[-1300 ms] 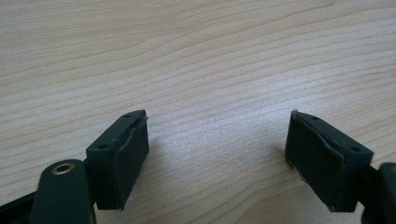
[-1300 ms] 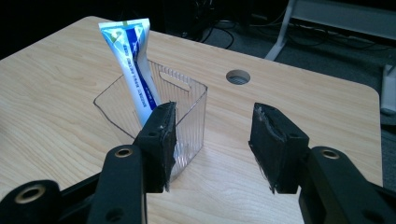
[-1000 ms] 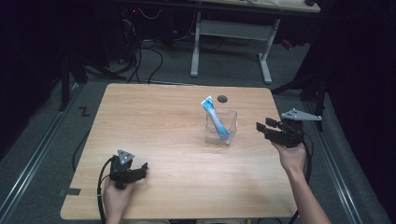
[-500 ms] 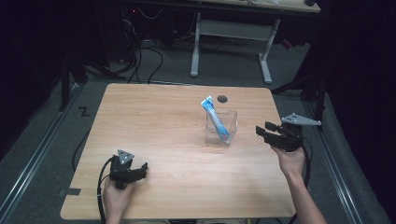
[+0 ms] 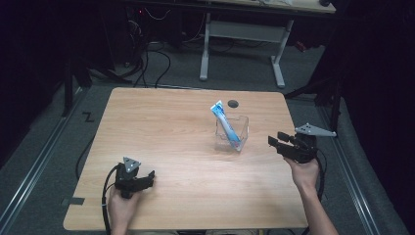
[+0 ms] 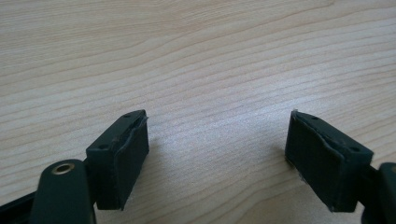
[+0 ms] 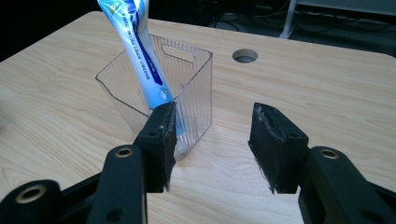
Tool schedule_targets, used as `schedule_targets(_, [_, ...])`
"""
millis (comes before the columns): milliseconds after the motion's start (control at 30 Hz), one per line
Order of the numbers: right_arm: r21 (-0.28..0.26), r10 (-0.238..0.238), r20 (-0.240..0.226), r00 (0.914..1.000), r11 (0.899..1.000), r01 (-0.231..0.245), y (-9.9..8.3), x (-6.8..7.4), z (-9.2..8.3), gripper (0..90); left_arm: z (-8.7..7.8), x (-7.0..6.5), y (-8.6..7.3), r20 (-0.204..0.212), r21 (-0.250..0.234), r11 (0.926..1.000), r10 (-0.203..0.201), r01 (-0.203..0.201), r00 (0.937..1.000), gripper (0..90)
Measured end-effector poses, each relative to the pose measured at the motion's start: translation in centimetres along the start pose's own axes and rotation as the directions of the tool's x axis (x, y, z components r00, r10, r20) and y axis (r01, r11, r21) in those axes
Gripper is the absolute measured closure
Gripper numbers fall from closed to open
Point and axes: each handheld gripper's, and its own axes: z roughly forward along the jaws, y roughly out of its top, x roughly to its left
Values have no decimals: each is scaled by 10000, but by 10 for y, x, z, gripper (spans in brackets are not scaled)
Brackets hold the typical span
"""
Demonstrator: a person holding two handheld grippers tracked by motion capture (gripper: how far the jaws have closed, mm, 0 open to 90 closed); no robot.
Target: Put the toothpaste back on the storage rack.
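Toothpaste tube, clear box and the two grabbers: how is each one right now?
Toothpaste tube: standing tilted inside the box, top end poking out.
Clear box: upright on the table, open on top.
Right gripper: jaws open, nothing between them, pointed at the box.
Left gripper: jaws open, nothing between them, low over bare wood.

Left gripper (image 6: 217, 154): jaws spread wide at 7 and 4 o'clock, nothing between them, directly over the bare wood-grain surface (image 6: 201, 56).

Blue-and-white tube (image 5: 226, 125) in clear ribbed box (image 5: 241, 128)
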Motion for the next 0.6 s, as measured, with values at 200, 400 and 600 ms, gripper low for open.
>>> schedule_targets(200, [-14,174,-27,9998,9998,-174,-6,-1,-1,510,0,0,0,-1,1,10000,-5,5,10000,218])
schedule_targets(400, [61,327,-73,9994,9994,-327,-13,-3,2,510,0,0,0,-2,0,10000,-4,4,10000,218])
schedule_targets(600, [97,443,-140,9989,9990,-441,-19,-3,6,510,0,0,0,-4,0,10000,-3,3,10000,218])
